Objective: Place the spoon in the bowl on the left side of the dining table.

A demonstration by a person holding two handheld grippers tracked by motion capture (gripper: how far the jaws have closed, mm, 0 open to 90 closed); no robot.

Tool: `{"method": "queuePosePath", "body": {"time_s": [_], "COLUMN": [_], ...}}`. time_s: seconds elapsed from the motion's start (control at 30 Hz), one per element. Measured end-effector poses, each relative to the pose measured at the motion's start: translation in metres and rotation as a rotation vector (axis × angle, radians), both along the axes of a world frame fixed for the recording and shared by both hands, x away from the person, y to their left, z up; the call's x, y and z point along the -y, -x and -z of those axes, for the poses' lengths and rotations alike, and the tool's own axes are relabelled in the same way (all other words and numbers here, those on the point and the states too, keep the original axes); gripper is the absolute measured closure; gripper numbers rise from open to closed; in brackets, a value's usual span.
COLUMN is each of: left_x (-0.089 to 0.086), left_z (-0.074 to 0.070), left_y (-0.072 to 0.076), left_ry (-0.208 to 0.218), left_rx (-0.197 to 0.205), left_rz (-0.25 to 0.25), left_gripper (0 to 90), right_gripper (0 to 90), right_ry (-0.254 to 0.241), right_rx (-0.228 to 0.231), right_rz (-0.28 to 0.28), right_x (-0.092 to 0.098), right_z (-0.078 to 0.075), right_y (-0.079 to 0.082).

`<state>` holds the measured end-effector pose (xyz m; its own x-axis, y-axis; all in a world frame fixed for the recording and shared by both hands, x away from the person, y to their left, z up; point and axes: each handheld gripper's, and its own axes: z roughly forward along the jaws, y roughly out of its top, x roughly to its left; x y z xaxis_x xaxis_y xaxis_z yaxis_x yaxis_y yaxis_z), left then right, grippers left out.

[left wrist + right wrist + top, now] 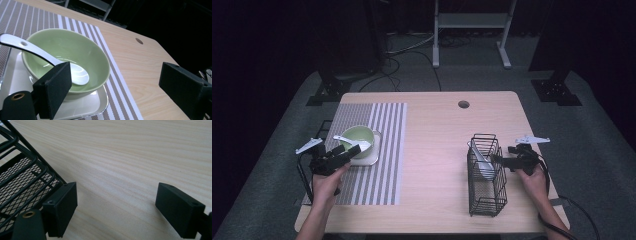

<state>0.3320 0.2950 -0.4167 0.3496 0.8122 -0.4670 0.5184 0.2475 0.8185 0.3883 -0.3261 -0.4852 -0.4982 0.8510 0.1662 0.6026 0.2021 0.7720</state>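
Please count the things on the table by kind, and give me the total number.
Green bowl: 1
White spoons: 2, one in the bowl, one in the basket
White square tray: 1
Striped placemat: 1
Black wire basket: 1
Total: 6

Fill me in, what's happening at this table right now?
A person works with a gripper in each hand. The left gripper stands open beside the pale green ceramic bowl, where a white ceramic spoon rests; nothing is between its jaws. The bowl sits on a white square tray on a striped placemat. The right gripper, also open and empty, waits beside the black wire basket, which holds another white spoon.
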Motion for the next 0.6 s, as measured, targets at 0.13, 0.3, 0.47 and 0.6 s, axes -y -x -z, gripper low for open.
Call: {"method": "queuePosePath", "body": {"time_s": [0.13,0.3,0.47,0.6], "left_x": [0.004,0.014,0.022,0.029], "left_z": [0.001,0.000,-0.001,0.000], "left_y": [0.001,0.001,0.002,0.003], "left_ry": [-0.010,-0.020,-0.030,-0.034], "left_rx": [-0.002,0.004,0.014,0.012], "left_rz": [0.013,0.039,0.053,0.073], "left_gripper": [10.0,10.0,10.0,9.9], "right_gripper": [16.7,16.7,16.7,16.7], "right_ry": [0.000,0.001,0.001,-0.001], "right_rx": [0.000,0.000,0.001,0.001], "right_rz": [0.000,0.000,0.000,-0.001], "right_x": [0.000,0.000,0.000,0.000], "right_z": [0.000,0.000,0.000,0.000], "right_y": [0.000,0.000,0.000,0.000]}}
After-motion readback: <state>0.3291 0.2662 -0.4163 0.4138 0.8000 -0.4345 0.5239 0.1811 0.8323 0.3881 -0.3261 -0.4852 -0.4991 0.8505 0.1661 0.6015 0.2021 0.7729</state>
